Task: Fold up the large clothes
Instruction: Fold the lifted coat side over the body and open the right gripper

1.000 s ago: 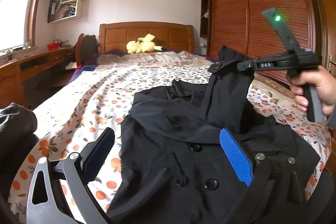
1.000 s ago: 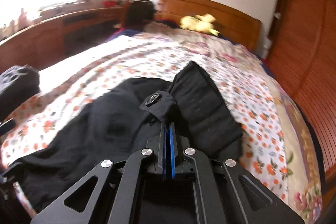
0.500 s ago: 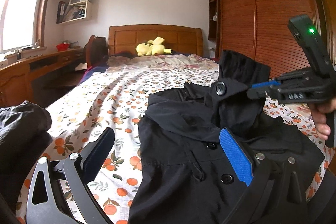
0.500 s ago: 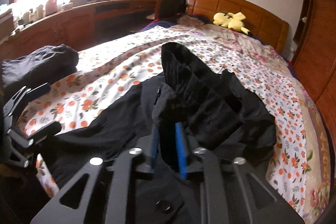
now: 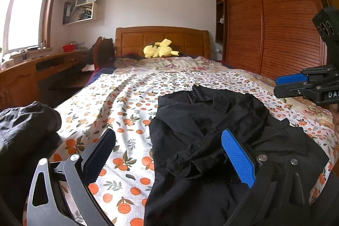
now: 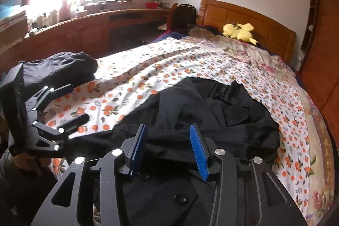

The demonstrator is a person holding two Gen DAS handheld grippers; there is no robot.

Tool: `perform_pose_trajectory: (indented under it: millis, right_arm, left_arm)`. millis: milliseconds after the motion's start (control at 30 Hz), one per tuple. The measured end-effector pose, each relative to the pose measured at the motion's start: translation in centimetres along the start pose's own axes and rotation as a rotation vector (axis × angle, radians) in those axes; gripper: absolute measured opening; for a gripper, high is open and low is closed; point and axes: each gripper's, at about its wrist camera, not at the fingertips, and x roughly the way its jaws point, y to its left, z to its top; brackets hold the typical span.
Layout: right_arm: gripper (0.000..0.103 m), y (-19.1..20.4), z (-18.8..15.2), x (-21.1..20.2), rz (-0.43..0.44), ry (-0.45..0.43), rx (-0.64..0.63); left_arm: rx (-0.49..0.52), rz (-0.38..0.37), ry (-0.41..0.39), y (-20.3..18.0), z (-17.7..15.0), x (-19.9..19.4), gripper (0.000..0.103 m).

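Note:
A black buttoned coat (image 5: 203, 126) (image 6: 211, 115) lies crumpled on the orange-print bedsheet (image 5: 127, 103), with its sleeve folded across the body. My left gripper (image 5: 169, 154) is open low over the coat's left edge; one finger is above the sheet and the blue pad (image 5: 237, 160) is above the cloth. My right gripper (image 6: 168, 142) hovers over the coat's near part. Its jaws are opening and no cloth is pinched between the blue pads (image 6: 198, 147). In the left wrist view the right gripper (image 5: 284, 86) hangs at the right edge, above the bed.
A dark folded garment (image 5: 25, 124) (image 6: 59, 67) sits at the bed's near left corner. A yellow plush toy (image 5: 159, 50) lies by the headboard. A wooden wardrobe (image 5: 275, 24) stands to the right of the bed, a desk (image 5: 31, 73) along the left under the window.
My right gripper was shut on the raised sleeve; its jaws have parted, the sleeve has dropped flat onto the coat, and the gripper has drawn back to the right.

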Motion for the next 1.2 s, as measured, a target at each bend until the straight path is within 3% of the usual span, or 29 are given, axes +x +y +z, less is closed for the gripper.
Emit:
perform_pose_trajectory:
  millis: [333,600,1000,1200]
  right_arm:
    - [0.040,-4.8,-3.7,1.5,-0.067,0.051,0.107]
    - [0.040,-6.4,-5.3,4.9,-0.067,0.097,0.155]
    - [0.040,0.1,-3.6,13.3,0.082,0.139,0.118]
    - [0.040,4.2,-5.1,14.8,0.186,0.213,0.071]
  left_arm:
    - [0.018,-0.018,0.061,-0.9,-1.1,1.6,0.101]
    - [0.033,0.030,0.076,-0.6,-1.3,2.5,0.101]
    - [-0.034,0.126,0.114,3.8,-1.7,3.1,0.101]
    - [-0.033,0.150,0.136,4.6,-2.3,3.3,0.101]
